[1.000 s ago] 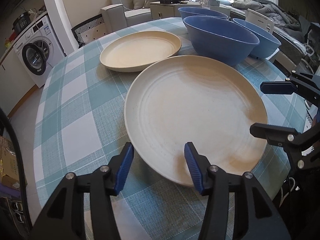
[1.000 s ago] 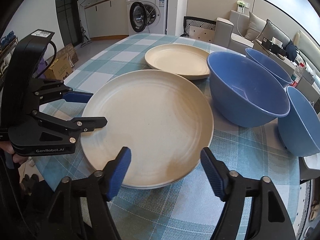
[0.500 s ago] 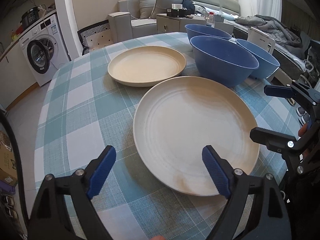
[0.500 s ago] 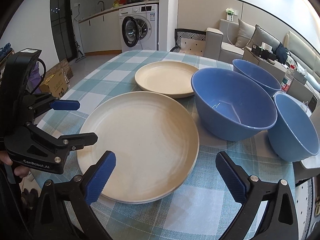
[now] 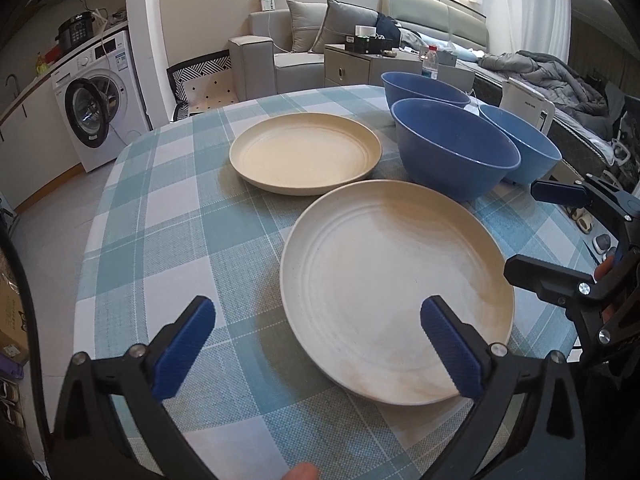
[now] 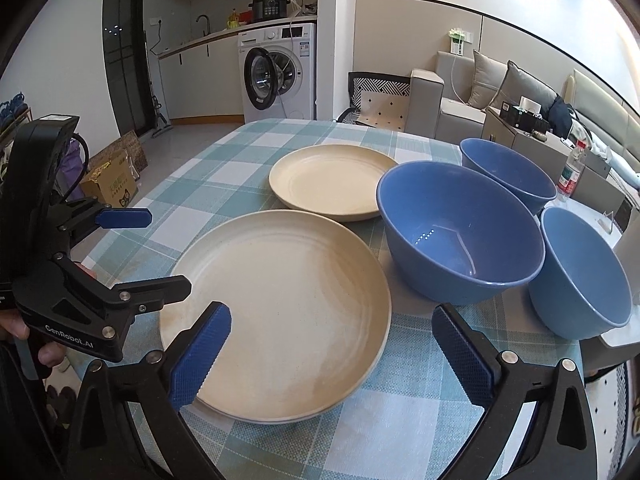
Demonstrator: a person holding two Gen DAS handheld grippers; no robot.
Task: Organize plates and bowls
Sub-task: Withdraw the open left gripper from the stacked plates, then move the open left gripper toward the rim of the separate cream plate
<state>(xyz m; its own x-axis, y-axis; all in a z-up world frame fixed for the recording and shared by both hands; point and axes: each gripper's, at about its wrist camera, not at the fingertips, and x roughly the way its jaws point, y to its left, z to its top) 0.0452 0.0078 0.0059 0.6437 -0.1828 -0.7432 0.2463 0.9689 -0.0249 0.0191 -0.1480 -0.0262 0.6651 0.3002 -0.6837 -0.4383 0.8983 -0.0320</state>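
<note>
Two grippers have just let go: both sets of jaws have been opening over the last second, and both now stand wide and hold nothing. Your left gripper has drawn up and back from the near cream plate; its left pad hangs over bare checked tablecloth, its right pad over the plate's near rim without touching it. That plate lies flat at about 5 o'clock on the table, just beside the second cream plate at 12 o'clock. Your right gripper straddles the near plate's right edge, pads clear of it.

In the right wrist view the near plate seems to show a doubled rim at its front edge, so it may already be a stack; I cannot tell for sure.

Three blue bowls cluster from 1 to 3 o'clock, unnested: the middle bowl, the far bowl, the right bowl. I judge the far plate and the bowls remain to be stacked.
</note>
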